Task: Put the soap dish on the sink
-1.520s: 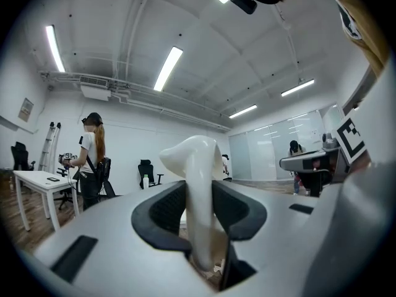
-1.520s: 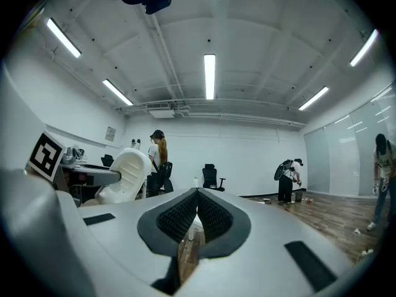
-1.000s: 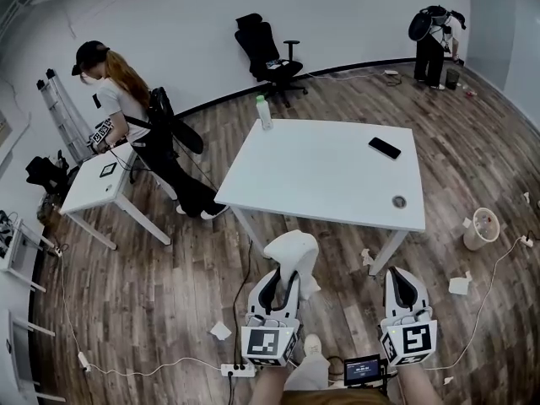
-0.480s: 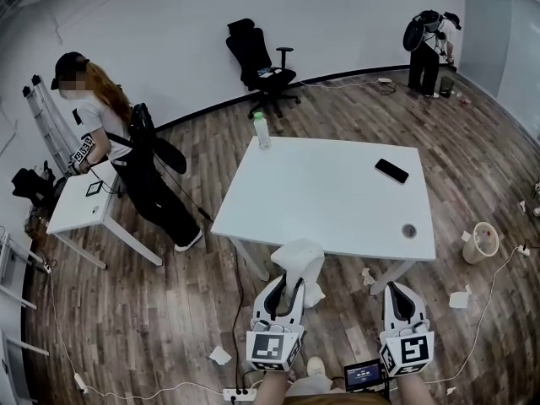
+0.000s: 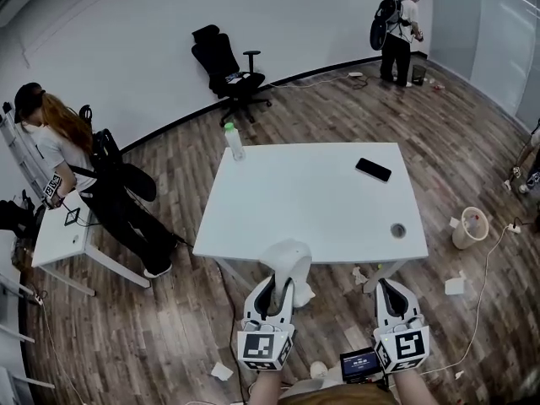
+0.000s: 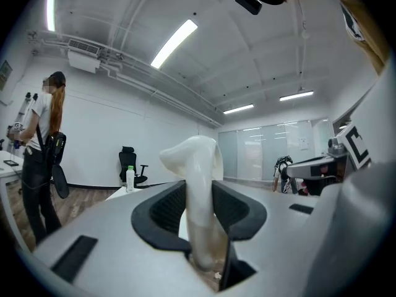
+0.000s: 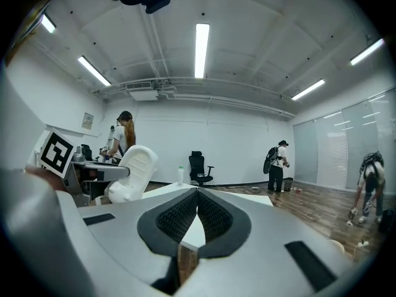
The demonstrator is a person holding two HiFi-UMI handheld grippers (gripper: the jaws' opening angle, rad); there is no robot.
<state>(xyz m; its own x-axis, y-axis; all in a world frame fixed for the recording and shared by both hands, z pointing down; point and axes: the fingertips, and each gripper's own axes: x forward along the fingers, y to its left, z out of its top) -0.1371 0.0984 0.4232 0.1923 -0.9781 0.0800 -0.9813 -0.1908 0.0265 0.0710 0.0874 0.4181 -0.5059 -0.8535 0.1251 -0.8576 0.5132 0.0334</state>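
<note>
A pale bin (image 5: 467, 228) stood on the floor at the right, its contents too small to tell. A bottle (image 5: 234, 142) stood at the far left corner of the table (image 5: 312, 201). The left gripper (image 5: 279, 285) clamped the white soap dish (image 6: 197, 166) upright between its jaws, by the table's near edge. The right gripper (image 7: 197, 193) was empty, its jaws pressed together.

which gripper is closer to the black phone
Right. The right gripper is short of the table, nearly in line with the phone; the left gripper is farther to its left.
</note>
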